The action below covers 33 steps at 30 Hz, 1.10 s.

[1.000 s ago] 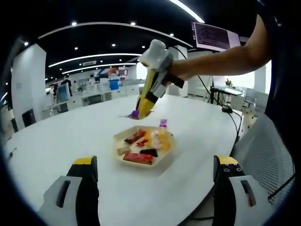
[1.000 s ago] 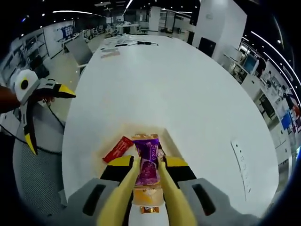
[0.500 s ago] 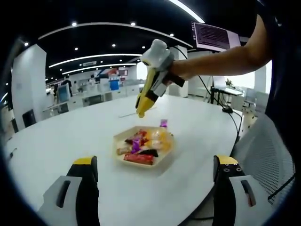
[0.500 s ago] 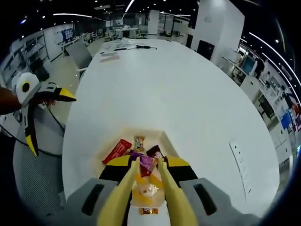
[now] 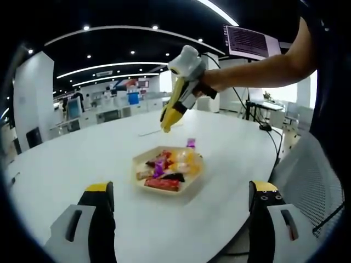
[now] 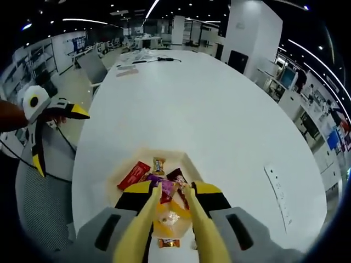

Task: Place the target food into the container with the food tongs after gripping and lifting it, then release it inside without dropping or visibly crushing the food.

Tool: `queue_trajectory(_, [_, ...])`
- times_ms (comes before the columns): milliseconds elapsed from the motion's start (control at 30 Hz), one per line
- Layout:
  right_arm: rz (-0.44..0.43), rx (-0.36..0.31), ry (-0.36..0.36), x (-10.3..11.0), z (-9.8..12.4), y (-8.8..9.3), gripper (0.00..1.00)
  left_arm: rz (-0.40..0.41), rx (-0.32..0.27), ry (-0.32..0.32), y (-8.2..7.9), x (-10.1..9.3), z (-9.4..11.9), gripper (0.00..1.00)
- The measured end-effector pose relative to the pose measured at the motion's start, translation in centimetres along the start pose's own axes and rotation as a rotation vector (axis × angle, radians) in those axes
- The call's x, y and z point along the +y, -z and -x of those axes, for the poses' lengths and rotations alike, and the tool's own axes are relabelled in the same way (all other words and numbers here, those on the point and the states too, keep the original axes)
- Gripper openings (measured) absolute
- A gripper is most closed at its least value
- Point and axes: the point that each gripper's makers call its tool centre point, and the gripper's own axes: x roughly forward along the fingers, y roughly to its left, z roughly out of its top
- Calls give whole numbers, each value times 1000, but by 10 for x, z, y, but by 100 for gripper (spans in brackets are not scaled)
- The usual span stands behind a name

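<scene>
A shallow beige tray of wrapped snacks sits on the white table. Among them lies a purple packet, beside a red bar. My right gripper, fitted with yellow tongs, hangs above the tray, open, with nothing between its tips. A hand holds it. My left gripper stays back over the table's near edge, jaws wide apart and empty. A second purple packet lies on the table just beyond the tray.
A grey mesh chair stands by the table's edge on the right. A flat socket panel is set into the tabletop. Papers and a cable lie at the table's far end. White tabletop surrounds the tray.
The right gripper's tongs held the purple packet above the tray, then let it go; it now lies among the snacks. The tongs have risen slightly. The left gripper has stayed put.
</scene>
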Motion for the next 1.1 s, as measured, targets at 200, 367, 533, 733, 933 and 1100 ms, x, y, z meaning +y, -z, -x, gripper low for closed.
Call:
queue_trajectory(200, [-1,-19,2,-6,12,6,27,1,3,2,1,0,0,99])
queue_trajectory(367, [-13,-19,18,-17,21,19,27,5,-1,5,0,-1,0,99])
queue_trajectory(533, [-11,-21,25,-22,29,36,27,3,4,5,1,-1,-1,99])
queue_trajectory(733, [-32,-17,47,-33,41,55,27,4,6,7,1,-1,-1,99])
queue_trajectory(933, [-56,-20,74,-45,53,70,28,4,12,11,2,-2,-1,99])
queue_trajectory(1100, [-59,-19,84,-51,62,81,28,2,20,15,4,-3,-1,99])
